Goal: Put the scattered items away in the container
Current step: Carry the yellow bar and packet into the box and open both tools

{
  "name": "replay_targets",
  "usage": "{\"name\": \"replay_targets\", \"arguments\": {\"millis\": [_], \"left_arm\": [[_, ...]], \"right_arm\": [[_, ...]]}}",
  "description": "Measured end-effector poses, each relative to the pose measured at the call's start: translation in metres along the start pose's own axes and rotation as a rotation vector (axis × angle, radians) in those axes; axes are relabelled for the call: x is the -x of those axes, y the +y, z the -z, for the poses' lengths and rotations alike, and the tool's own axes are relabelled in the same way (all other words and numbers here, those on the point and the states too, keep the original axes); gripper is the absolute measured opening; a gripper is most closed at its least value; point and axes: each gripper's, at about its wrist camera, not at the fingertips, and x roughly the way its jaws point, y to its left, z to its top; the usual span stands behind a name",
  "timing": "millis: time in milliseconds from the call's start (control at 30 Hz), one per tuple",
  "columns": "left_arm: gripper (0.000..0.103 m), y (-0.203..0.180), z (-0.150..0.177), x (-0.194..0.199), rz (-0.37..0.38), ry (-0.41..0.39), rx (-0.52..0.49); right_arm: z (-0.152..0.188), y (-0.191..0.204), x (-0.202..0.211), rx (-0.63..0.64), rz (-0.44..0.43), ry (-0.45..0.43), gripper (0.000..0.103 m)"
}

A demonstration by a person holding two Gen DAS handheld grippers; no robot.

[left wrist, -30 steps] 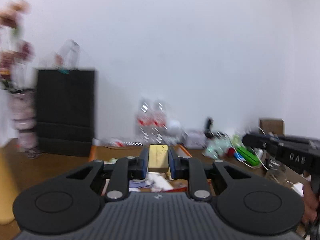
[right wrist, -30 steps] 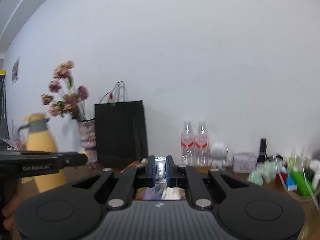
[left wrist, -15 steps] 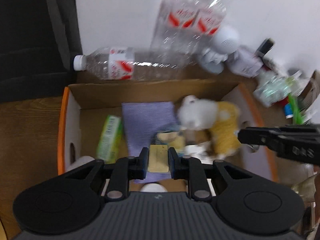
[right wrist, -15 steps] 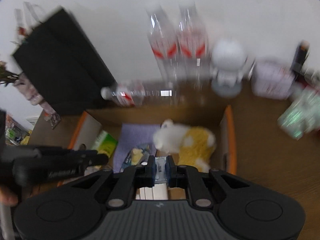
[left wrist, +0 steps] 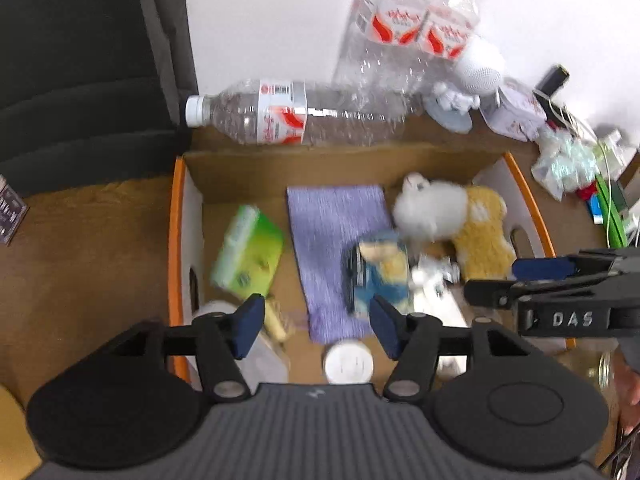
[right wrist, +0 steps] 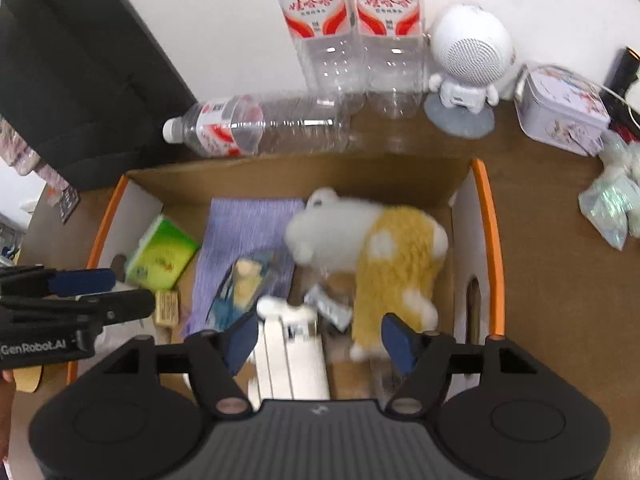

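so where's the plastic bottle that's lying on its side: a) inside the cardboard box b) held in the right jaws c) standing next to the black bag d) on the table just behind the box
d: the lying bottle rests on the table just behind the back wall of the cardboard box, outside it, and both grippers are open and empty.

Bright even indoor light, soft shadows. Strong fisheye bending at edges, dark corners. Motion blur smeared box contents (left wrist: 380, 272); upright bottles (right wrist: 352, 20) sharper in right view.
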Motion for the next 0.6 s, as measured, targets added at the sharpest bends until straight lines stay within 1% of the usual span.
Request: {"name": "replay_targets", "arguments": {"millis": [67,133,267,367,467,533,600], "left_arm": [[0.06,-0.001,0.01,0.014,0.006,0.009,0.0],[0.064,-0.001,0.019,0.03,0.002,-0.01,0.006],[0.066,-0.006,0.04,0.066,-0.025,-0.048,0.003],[0.067,-0.012,0.054,0.089,-0.041,-0.072,0.0],[0.072,-0.018,0.071,0.113,-0.052,-0.11,-0.009],[0.08,-0.022,0.082,0.127,-0.056,-0.144,-0.015],[0.083,-0.026,0.093,0.137,-0.055,-0.166,-0.005]], "right_arm": [[0.009,0.001,0.009,0.0,0.0,0.011,0.071],[0.02,0.004,0.016,-0.002,-0.01,0.026,0.072],[0.042,0.018,0.039,0.018,-0.018,0.034,0.073],[0.057,0.032,0.067,0.046,-0.024,0.0,0.074],[0.072,0.041,0.095,0.062,-0.025,-0.037,0.076],[0.082,0.044,0.11,0.073,-0.024,-0.057,0.076],[0.095,0.045,0.122,0.09,-0.018,-0.075,0.077]]}}
